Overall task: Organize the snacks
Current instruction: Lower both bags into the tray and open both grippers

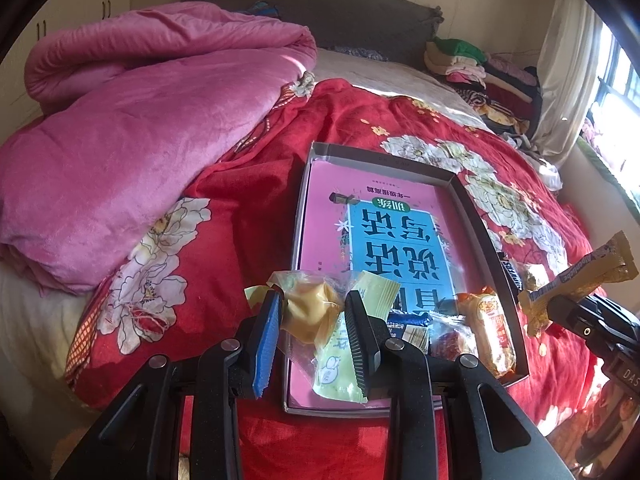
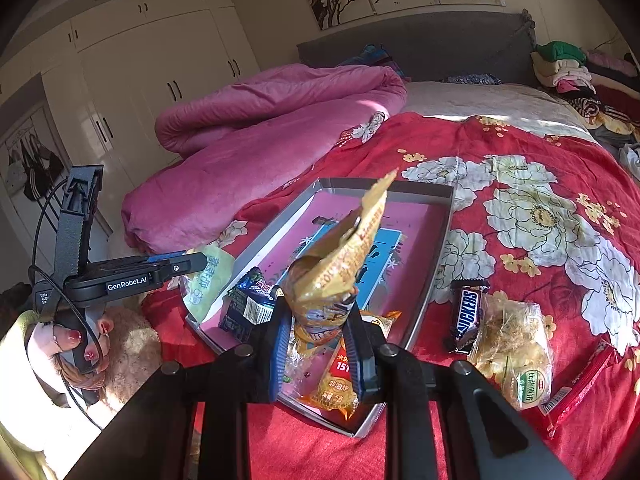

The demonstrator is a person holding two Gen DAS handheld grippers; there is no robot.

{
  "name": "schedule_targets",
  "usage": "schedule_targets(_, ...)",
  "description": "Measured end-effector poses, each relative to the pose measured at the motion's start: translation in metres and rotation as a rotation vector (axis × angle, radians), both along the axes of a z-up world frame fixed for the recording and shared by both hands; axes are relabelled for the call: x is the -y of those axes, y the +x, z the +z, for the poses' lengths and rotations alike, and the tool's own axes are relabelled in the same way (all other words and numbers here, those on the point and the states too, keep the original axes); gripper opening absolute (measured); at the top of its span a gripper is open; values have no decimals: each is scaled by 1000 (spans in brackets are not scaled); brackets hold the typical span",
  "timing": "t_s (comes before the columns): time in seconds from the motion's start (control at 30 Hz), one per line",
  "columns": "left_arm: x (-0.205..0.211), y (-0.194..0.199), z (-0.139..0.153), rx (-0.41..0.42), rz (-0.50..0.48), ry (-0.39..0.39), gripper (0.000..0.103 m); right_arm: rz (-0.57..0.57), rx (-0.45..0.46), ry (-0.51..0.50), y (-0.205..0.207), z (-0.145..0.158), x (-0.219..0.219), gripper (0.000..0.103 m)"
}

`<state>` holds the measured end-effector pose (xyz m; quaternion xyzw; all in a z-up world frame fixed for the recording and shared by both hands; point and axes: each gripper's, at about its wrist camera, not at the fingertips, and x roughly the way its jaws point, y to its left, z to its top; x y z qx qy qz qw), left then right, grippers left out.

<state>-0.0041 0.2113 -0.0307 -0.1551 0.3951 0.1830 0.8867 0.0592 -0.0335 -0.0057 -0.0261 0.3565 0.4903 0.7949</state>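
Note:
A shallow grey box [image 1: 472, 204] with a pink and blue book in its bottom lies on the red floral bedspread [image 1: 248, 184]; it also shows in the right wrist view [image 2: 440, 240]. My left gripper [image 1: 312, 316] is shut on a clear packet with a yellow pastry and pale green label [image 1: 316, 312], held over the box's near left corner. My right gripper [image 2: 316, 332] is shut on a gold-brown snack bar wrapper [image 2: 340, 264], held upright above the box's near end. An orange snack packet [image 1: 490, 328], a blue packet [image 2: 248, 308] and a dark red one lie inside the box.
A Snickers bar [image 2: 466, 312], a clear bag of pale pastry [image 2: 516, 344] and a red packet [image 2: 580, 384] lie on the bedspread right of the box. A rolled pink quilt [image 1: 120, 128] fills the left. Folded clothes [image 1: 480, 68] sit at the far right.

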Motion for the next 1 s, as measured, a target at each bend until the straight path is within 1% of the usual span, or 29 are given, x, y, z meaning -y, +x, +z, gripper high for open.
schedule_targets(0.2, 6, 6, -8, -30, -24, 7, 33, 1, -4, -13, 2, -4, -9, 26)
schedule_targets(0.6, 17, 16, -19, -63, -73, 20, 33, -11, -15, -53, 10, -16, -28, 26)
schedule_targets(0.87, 22, 20, -22, -65, -97, 16, 33, -17, -27, -69, 16, -25, -41, 26)
schedule_targets(1.0, 25, 22, -22, -66, -105, 20, 33, -13, -49, -68, 20, -29, -50, 26)
